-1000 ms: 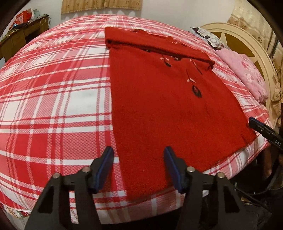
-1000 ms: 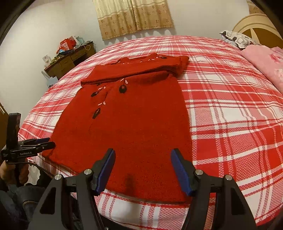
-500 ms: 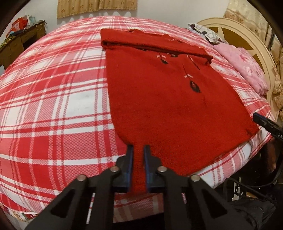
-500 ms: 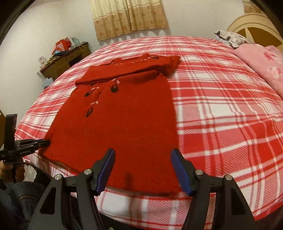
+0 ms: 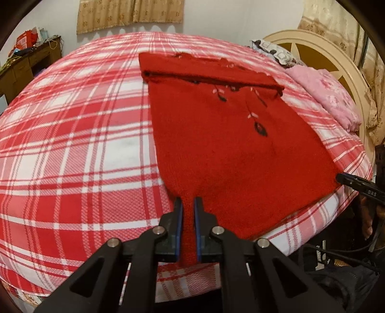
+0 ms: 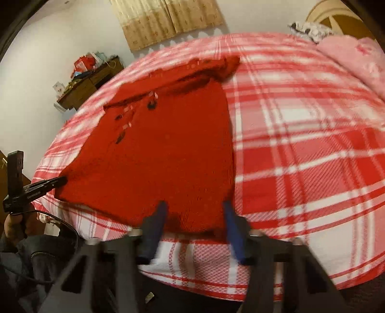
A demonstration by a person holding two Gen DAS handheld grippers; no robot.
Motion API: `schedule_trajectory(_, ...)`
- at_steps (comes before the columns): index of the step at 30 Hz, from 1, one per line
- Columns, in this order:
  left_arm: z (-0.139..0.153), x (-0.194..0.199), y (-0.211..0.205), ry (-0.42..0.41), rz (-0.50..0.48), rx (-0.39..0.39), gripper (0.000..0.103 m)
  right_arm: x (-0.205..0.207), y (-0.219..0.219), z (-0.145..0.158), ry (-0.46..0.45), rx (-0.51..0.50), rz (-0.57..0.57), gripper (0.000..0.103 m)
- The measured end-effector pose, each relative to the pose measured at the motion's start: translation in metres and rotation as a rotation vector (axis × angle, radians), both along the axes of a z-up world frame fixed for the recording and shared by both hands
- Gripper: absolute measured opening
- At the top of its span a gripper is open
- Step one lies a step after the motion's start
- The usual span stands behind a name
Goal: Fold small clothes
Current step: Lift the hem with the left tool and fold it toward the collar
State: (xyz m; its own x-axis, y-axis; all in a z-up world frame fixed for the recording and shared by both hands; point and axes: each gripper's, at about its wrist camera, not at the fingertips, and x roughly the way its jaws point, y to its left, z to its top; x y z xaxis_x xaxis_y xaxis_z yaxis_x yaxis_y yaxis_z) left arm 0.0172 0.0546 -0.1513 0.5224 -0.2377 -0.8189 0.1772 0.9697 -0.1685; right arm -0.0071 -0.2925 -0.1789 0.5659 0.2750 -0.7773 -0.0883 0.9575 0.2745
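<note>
A small red knit dress [image 5: 228,134] lies flat on the red and white plaid bed, its sleeves folded across the top. It also shows in the right wrist view [image 6: 163,154]. My left gripper [image 5: 188,204] is shut on the dress's near left hem corner, with fabric pinched between its blue pads. My right gripper [image 6: 195,209] is open, its blue fingers [image 6: 157,221] straddling the near right hem corner at the bed's edge. The right wrist view is blurred. Each gripper shows at the edge of the other's view.
The plaid bedspread [image 5: 72,144] covers the whole bed. A pink blanket [image 5: 322,94] and a cream headboard [image 5: 312,45] are on the right. A cluttered wooden desk [image 6: 89,79] stands by the far wall. Curtains [image 6: 168,19] hang behind.
My left gripper closed on the hem corner and has lifted it slightly. My right gripper moved forward over the other hem corner, and its fingers have drawn a little closer together.
</note>
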Motion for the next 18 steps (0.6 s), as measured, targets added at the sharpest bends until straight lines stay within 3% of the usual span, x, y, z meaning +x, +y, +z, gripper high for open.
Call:
schedule_trajectory(2,-0.003,0.001,0.0,0.019,0.002,-0.008,0.009,-0.001,-0.004,0.001,-0.001,0.035,0.001,0.013)
schedule_trajectory(7,0.001,0.0,0.002,0.004,0.002,-0.015,0.009,-0.003,-0.012,0.006,-0.016,0.13,-0.007,0.015)
schedule_trajectory(9,0.0,-0.001,0.003,0.006,0.002,-0.014,0.009,-0.002,-0.015,0.005,-0.017,0.141,-0.027,0.041)
schedule_trajectory(10,-0.001,-0.001,0.002,0.006,0.0,-0.013,0.009,-0.002,-0.015,0.004,-0.021,0.15,-0.032,0.062)
schedule_trajectory(12,-0.003,0.0,0.001,0.009,-0.001,-0.009,0.009,-0.002,-0.015,0.006,-0.029,0.167,-0.031,0.063)
schedule_trajectory(13,-0.004,0.0,0.001,0.013,-0.001,-0.01,0.009,-0.002,-0.014,0.006,-0.033,0.153,-0.026,0.057)
schedule_trajectory(14,-0.004,0.0,0.002,0.015,-0.001,-0.01,0.009,-0.002,-0.011,0.006,-0.031,0.129,-0.019,0.031)
schedule_trajectory(15,-0.004,0.0,0.002,0.015,0.0,-0.011,0.009,-0.002,-0.011,0.006,-0.027,0.119,-0.016,0.018)
schedule_trajectory(16,-0.002,-0.001,0.002,0.009,-0.001,-0.012,0.009,-0.003,-0.011,0.006,-0.029,0.116,-0.019,0.01)
schedule_trajectory(18,0.003,-0.002,0.003,-0.008,-0.004,-0.019,0.009,-0.005,-0.012,0.008,-0.039,0.117,-0.012,0.008)
